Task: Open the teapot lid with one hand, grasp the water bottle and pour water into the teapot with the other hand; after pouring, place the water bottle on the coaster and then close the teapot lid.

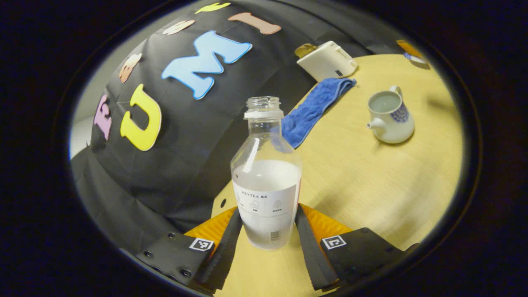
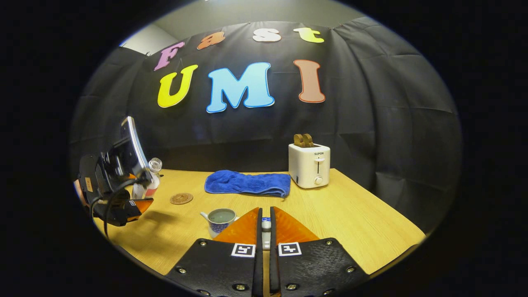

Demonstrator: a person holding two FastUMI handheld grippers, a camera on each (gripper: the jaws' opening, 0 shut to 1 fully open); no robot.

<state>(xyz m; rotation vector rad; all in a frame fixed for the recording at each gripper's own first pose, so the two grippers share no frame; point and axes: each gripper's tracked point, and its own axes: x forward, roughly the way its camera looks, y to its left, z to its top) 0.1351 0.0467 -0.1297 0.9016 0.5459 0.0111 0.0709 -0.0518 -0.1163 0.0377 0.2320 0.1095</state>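
In the left gripper view, the left tongs (image 1: 267, 231) are closed on a clear water bottle (image 1: 266, 177), one finger pressing each side of its labelled lower half; the bottle has no cap, stands roughly upright in the grip and is about half full. Beyond it on the wooden table (image 1: 371, 185) sits the white teapot (image 1: 390, 117) with a blue pattern, its top uncovered and liquid visible inside, well apart from the bottle. A blue towel (image 1: 313, 109) lies near a white toaster (image 1: 328, 60) at the table's far edge. In the right gripper view, the right tongs (image 2: 266, 231) are nearly closed, pinching a small white-and-blue piece that appears to be the teapot lid (image 2: 266, 226). A round coaster (image 2: 181, 198) lies on the table between the bottle and the towel.
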